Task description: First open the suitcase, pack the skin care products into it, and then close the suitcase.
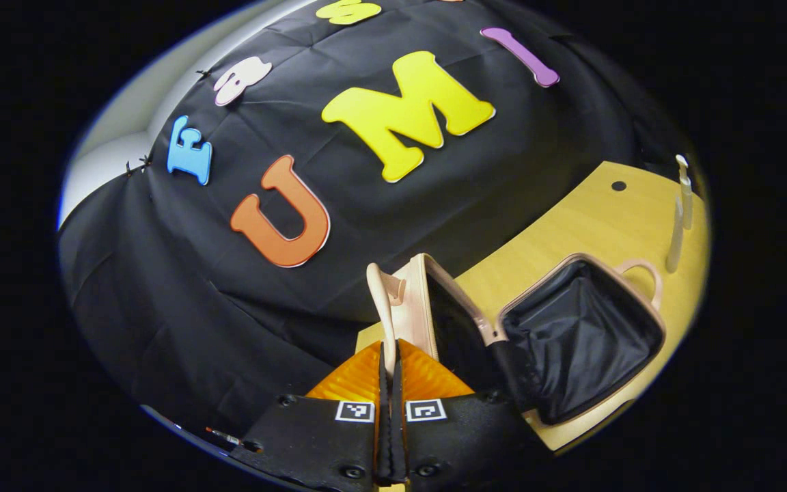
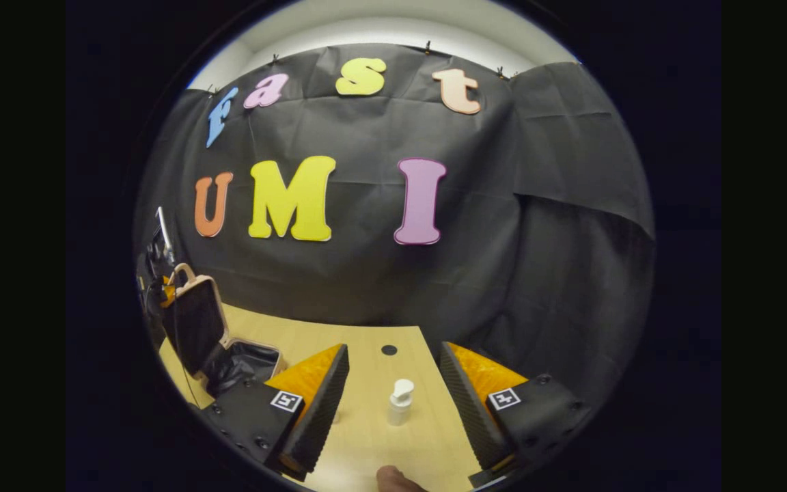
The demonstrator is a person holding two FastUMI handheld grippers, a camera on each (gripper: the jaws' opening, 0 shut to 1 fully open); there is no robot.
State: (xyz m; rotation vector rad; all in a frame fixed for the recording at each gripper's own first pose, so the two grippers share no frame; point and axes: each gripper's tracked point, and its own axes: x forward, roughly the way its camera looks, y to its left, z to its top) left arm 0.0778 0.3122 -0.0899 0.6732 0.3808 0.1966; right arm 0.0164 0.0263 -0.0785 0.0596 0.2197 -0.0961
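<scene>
The beige suitcase stands open on the yellow wooden table [image 1: 591, 212]. Its lid [image 1: 427, 307] is raised upright and its black-lined base [image 1: 578, 335] lies flat and holds nothing. My left gripper [image 1: 389, 352] is shut on the lid's beige handle [image 1: 381, 294]. In the right gripper view the suitcase lid [image 2: 195, 321] is at the far left, with the left gripper [image 2: 164, 290] behind it. A white pump bottle [image 2: 400, 402] stands upright on the table [image 2: 366, 437], ahead of and between the fingers of my open right gripper [image 2: 393, 347], untouched.
Two slim white containers [image 1: 677, 225] stand near the table's far right edge in the left gripper view. A round cable hole [image 2: 389, 350] lies beyond the pump bottle. A small brownish rounded thing [image 2: 393, 480] shows at the bottom edge. The black cloth wall backs the table.
</scene>
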